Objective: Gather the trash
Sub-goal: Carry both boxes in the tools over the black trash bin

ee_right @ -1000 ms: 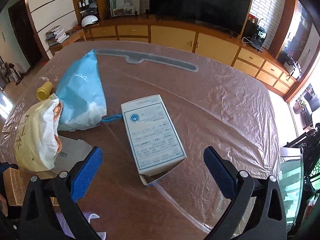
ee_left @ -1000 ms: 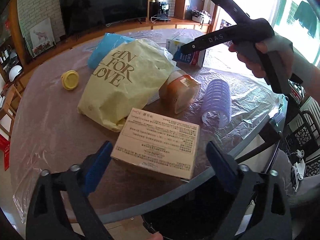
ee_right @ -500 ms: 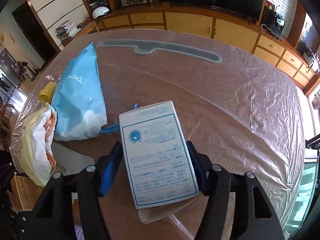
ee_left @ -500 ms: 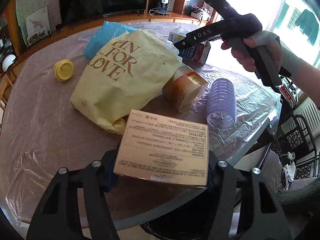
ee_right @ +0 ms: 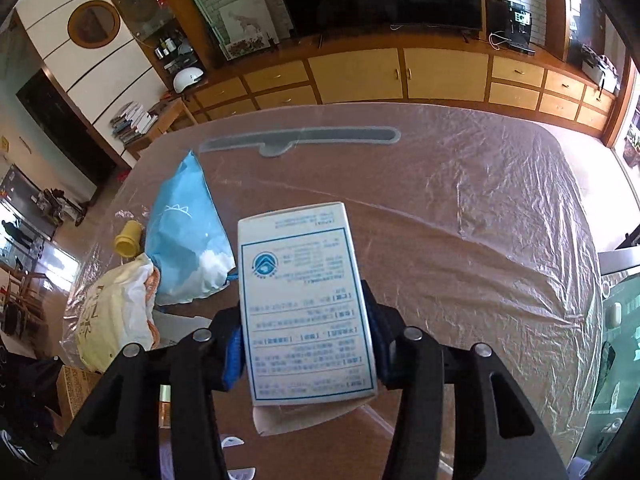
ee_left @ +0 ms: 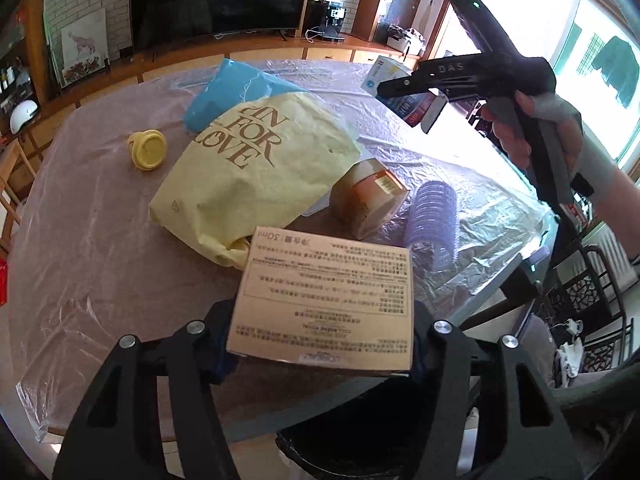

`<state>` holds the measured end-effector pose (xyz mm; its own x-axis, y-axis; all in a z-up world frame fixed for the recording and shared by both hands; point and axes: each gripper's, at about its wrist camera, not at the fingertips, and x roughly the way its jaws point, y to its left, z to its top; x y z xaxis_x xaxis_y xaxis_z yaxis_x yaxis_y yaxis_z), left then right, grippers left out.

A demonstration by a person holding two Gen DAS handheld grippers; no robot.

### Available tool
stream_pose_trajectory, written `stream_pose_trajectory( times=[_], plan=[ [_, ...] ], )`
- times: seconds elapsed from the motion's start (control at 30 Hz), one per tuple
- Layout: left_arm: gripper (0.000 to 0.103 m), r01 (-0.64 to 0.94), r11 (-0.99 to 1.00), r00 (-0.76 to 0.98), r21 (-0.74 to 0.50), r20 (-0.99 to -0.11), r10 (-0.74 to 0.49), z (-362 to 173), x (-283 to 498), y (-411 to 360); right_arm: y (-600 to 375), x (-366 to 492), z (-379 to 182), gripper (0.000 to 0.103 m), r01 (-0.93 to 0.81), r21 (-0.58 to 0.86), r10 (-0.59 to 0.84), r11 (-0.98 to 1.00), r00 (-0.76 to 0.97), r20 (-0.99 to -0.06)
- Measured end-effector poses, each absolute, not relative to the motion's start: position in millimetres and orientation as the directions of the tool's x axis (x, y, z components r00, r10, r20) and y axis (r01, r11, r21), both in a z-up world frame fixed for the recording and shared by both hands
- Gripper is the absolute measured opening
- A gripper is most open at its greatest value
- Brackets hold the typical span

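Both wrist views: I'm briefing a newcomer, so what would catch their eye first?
Each gripper is clamped on a box: the left gripper holds a tan cardboard box at the table's near edge, the right gripper a white-and-blue carton lifted over the plastic-covered table. Behind the tan box lies a big yellow bag printed "FOR LOVE".

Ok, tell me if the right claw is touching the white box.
Touching. The right wrist view shows the right claw shut on the white box, its blue pads pressed against both long sides.
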<state>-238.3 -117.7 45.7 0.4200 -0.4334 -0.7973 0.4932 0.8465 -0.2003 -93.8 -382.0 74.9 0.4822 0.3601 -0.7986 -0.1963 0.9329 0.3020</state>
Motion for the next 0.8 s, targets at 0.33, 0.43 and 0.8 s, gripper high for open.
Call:
stream_pose_trajectory(
  times=[0.33, 0.43, 0.8],
  plan=[
    [0.062, 0.467, 0.858, 0.472, -0.214, -0.761, -0.446, 68.0, -239.7, -105.3, -389.2, -128.5, 92.6, 0.047, -0.179, 0.372, 0.409, 0.911, 0.521, -0.749],
    [0.062, 0.47, 0.859, 0.497, -0.204, -0.743, -0.448, 76.5, -243.6, -106.1, -386.5, -145.5, 100.4, 0.047, -0.199, 0.399, 0.441, 0.895, 0.53, -0.724],
    [0.062, 0.473, 0.861, 0.498, -0.187, -0.749, -0.437, 74.9, -257.3, -115.9, -356.7, -227.0, 107.2, 0.047, -0.257, 0.458, 0.524, 0.851, 0.49, -0.697]
  ],
)
